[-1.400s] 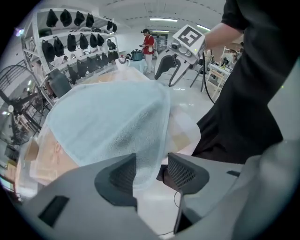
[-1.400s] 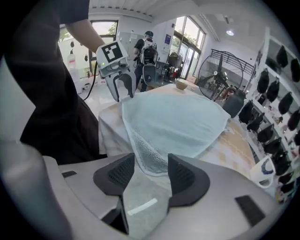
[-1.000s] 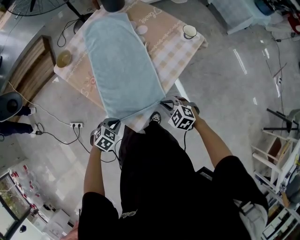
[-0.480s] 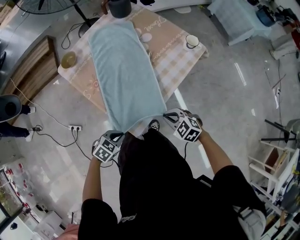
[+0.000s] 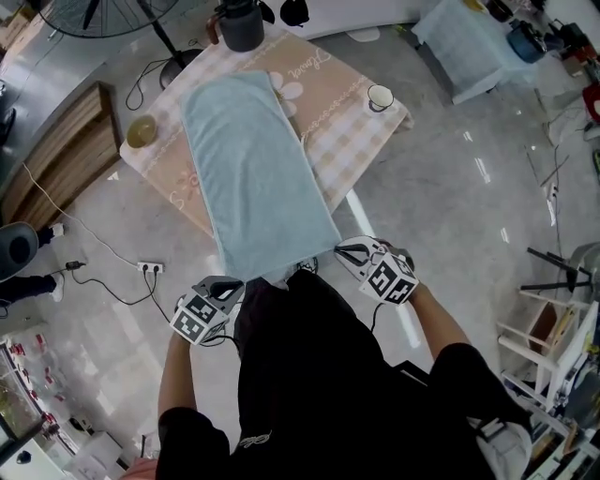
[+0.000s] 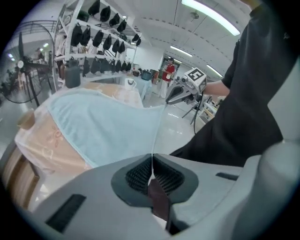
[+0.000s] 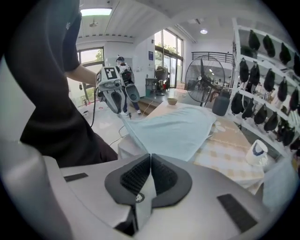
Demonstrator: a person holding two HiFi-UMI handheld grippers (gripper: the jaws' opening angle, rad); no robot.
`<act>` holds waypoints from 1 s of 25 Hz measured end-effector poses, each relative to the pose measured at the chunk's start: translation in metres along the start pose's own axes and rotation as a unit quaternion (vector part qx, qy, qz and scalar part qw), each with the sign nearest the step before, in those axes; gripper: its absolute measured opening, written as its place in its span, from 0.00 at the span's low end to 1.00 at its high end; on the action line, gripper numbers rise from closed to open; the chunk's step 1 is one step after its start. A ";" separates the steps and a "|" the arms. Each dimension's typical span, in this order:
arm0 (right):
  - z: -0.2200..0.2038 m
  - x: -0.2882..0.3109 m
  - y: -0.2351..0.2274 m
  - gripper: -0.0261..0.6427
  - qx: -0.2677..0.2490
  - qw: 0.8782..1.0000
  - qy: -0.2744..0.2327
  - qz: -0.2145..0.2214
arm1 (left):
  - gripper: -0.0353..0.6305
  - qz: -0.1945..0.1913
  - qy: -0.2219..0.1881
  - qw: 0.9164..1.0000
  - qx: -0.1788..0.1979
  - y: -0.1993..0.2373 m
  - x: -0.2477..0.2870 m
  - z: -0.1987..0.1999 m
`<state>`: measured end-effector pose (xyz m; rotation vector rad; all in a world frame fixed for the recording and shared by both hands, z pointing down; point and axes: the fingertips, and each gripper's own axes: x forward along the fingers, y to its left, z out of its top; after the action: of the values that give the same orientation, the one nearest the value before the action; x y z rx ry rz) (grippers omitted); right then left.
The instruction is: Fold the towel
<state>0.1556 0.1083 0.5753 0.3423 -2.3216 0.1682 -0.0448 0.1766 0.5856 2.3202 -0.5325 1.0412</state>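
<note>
A light blue towel (image 5: 253,178) lies lengthwise on the table's checked cloth (image 5: 342,117), and its near edge is lifted off the table. My left gripper (image 5: 228,285) is shut on the towel's near left corner. My right gripper (image 5: 347,251) is shut on the near right corner. In the left gripper view the towel's edge (image 6: 158,123) runs taut from the left gripper (image 6: 151,161) across to the right gripper (image 6: 179,95). In the right gripper view the towel (image 7: 173,127) spreads ahead of the right gripper (image 7: 150,164), with the left gripper (image 7: 117,99) at its far corner.
On the table stand a white mug (image 5: 379,97) at the right, a small bowl (image 5: 142,131) at the left and a dark jug (image 5: 241,26) at the far end. A fan (image 5: 84,14), a wooden bench (image 5: 56,159) and a floor power strip (image 5: 150,267) are on the left.
Both grippers have risen and drawn back toward the person, lifting the towel's near edge off the table. Both stay shut on their corners.
</note>
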 end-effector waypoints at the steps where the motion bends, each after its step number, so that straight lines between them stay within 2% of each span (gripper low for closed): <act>1: 0.008 -0.002 -0.010 0.06 0.003 1.000 -0.009 -0.011 | 0.08 0.023 -0.012 1.000 -0.002 0.012 -0.004 0.010; 5: 0.045 0.000 -0.057 0.05 0.021 0.997 -0.035 -0.062 | 0.08 0.107 -0.042 0.993 0.001 0.064 -0.018 0.046; 9: 0.083 0.005 -0.105 0.05 0.026 0.993 -0.048 -0.104 | 0.08 0.158 -0.069 0.985 0.015 0.106 -0.037 0.081; 16: 0.137 0.015 -0.168 0.05 0.011 0.989 -0.045 -0.144 | 0.07 0.200 -0.115 0.973 0.012 0.174 -0.073 0.137; 21: 0.163 0.035 -0.211 0.05 0.000 0.985 -0.034 -0.169 | 0.08 0.222 -0.133 0.966 0.010 0.232 -0.084 0.163; 25: 0.185 0.056 -0.250 0.05 0.003 0.982 -0.031 -0.188 | 0.08 0.231 -0.136 0.963 0.005 0.282 -0.084 0.179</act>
<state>0.0653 -0.1825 0.4910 0.7901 -2.2685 -0.0228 -0.1514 -0.1413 0.5076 2.4190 -1.2260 0.9202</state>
